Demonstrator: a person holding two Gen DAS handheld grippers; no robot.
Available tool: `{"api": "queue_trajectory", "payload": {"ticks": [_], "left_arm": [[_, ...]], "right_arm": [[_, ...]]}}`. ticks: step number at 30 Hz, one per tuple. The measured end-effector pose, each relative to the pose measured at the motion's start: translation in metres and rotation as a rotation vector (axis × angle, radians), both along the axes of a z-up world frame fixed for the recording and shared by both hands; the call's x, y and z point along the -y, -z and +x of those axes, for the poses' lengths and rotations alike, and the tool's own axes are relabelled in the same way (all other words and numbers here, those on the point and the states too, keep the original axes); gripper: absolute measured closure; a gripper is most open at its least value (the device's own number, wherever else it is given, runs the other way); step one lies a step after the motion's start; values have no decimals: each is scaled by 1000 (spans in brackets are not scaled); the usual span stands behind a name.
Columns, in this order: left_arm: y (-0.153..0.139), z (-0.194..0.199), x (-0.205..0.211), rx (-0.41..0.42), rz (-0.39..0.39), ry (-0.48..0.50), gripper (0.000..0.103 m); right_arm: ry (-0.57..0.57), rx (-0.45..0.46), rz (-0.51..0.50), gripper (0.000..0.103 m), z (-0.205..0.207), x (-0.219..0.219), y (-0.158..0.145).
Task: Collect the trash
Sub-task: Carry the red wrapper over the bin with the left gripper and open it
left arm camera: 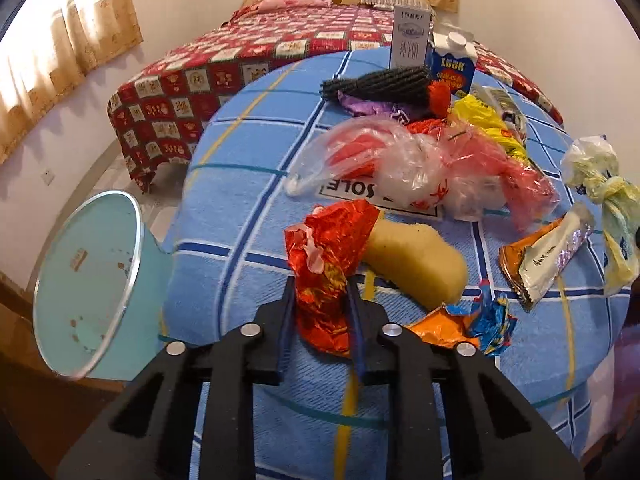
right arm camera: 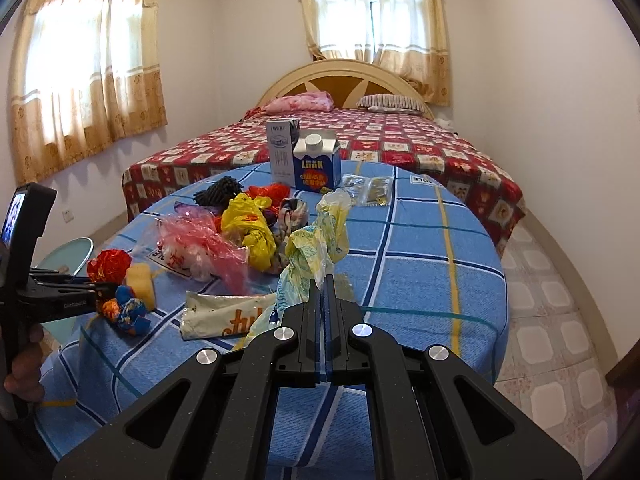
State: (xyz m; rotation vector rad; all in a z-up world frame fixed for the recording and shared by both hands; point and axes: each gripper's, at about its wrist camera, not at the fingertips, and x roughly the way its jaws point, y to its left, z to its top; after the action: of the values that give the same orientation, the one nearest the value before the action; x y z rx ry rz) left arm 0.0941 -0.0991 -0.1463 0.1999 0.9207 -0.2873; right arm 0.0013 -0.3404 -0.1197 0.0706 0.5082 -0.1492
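Observation:
My left gripper [left arm camera: 320, 286] is shut on a crumpled red foil wrapper [left arm camera: 328, 256], just above the blue checked tablecloth [left arm camera: 248, 184]; the wrapper also shows in the right wrist view [right arm camera: 109, 265]. My right gripper [right arm camera: 324, 280] is shut on a pale yellow-green plastic bag [right arm camera: 316, 248], which also shows in the left wrist view [left arm camera: 604, 200]. A light-blue trash bin [left arm camera: 92, 280] stands left of the table. More trash lies on the cloth: a yellow sponge [left arm camera: 416, 260], a clear and pink plastic bag [left arm camera: 400, 168], a yellow bag [right arm camera: 252, 224] and a white snack wrapper [left arm camera: 548, 256].
Two cartons, a white one [right arm camera: 282, 152] and a blue one [right arm camera: 316, 168], stand at the table's far edge. A dark knitted bundle [left arm camera: 380, 84] lies near them. A bed with a red patterned cover [right arm camera: 400, 140] stands behind. Tiled floor [right arm camera: 552, 320] lies to the right.

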Motion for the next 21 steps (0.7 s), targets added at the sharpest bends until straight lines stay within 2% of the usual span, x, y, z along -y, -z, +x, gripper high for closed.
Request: {"api": "queue_trajectory", "payload": {"ticks": [4, 11, 21], "left_arm": [[-23, -12, -20, 61, 2, -12, 83], [-56, -23, -60, 183, 73, -80, 83], [-62, -8, -120, 186, 143, -225, 83]], "right_arm": [[-18, 21, -4, 101, -2, -10, -8], [-96, 32, -20, 101, 12, -43, -17], [-240, 53, -43, 101, 51, -104, -29]]}}
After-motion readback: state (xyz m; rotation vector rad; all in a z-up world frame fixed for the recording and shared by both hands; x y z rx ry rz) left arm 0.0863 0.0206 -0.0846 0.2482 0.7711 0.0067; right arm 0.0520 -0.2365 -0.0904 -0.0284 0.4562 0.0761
